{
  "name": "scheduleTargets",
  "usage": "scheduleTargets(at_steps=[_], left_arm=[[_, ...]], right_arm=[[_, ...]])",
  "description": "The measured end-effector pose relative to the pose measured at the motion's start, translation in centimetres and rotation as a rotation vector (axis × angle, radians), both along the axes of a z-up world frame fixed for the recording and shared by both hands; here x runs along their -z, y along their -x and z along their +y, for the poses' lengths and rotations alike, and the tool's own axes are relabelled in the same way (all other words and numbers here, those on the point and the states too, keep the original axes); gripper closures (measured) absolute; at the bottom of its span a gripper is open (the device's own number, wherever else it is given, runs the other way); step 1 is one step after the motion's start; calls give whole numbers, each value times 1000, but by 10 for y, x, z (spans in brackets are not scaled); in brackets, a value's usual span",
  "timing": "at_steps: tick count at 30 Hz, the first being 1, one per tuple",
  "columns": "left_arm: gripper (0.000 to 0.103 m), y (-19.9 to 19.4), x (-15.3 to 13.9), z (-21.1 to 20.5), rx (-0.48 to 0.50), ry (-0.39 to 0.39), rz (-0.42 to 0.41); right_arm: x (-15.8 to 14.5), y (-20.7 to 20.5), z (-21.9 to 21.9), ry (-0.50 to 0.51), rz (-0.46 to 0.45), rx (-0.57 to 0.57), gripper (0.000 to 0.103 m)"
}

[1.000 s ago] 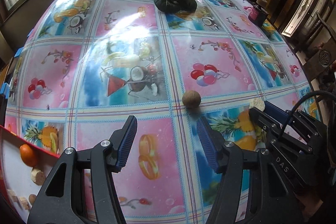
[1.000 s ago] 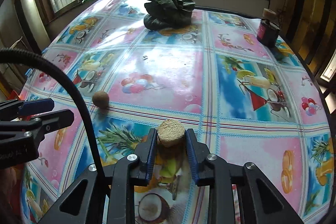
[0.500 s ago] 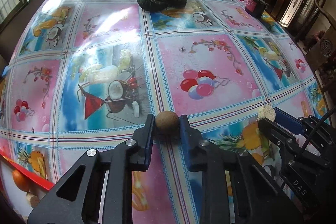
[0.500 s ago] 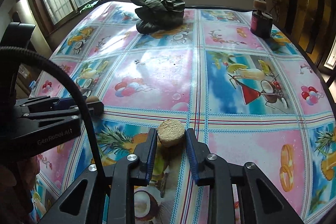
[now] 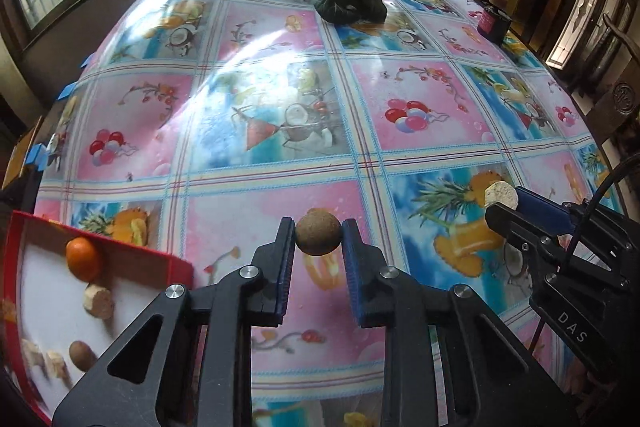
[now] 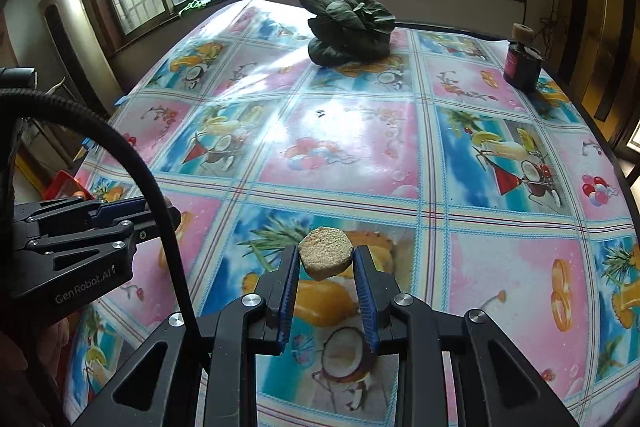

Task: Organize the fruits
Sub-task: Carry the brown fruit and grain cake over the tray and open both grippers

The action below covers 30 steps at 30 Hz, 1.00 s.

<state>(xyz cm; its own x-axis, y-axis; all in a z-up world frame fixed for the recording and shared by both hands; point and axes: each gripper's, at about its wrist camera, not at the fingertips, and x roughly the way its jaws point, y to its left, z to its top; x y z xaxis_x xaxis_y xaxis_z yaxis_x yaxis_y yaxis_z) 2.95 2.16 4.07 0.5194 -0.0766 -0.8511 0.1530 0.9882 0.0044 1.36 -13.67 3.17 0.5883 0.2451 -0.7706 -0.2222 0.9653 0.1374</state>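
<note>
Left wrist view: the left gripper (image 5: 319,239) is clamped on a round brown fruit (image 5: 319,231), held clear of the tablecloth (image 5: 420,115). The red tray (image 5: 104,259) at lower left already holds an orange (image 5: 82,259), a brown fruit and pale chunks — sorting looks well along.

Right wrist view: the right gripper (image 6: 326,261) pinches a tan, rough-faced fruit slice (image 6: 325,253) above the cloth. By my reading, both pieces remain to go into the tray — no other loose fruit shows
</note>
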Motion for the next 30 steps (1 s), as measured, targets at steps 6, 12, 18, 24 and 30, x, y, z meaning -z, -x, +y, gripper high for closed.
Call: scheduleTargets(at_steps=[6, 12, 18, 24, 30], left_arm=[[80, 36, -7, 22, -57, -14, -34], [80, 66, -15, 50, -129, -27, -69], [80, 89, -16, 82, -194, -34, -80], [80, 107, -16, 114, -253, -35, -82], [80, 120, -15, 138, -303, -45, -91]], right_arm=[[-4, 27, 31, -5, -9, -74, 76], [-11, 50, 64, -11, -24, -151, 76], [-17, 69, 94, -3, -37, -214, 76], [-21, 81, 122, 0, -45, -277, 76], [-23, 89, 153, 3, -51, -344, 76]])
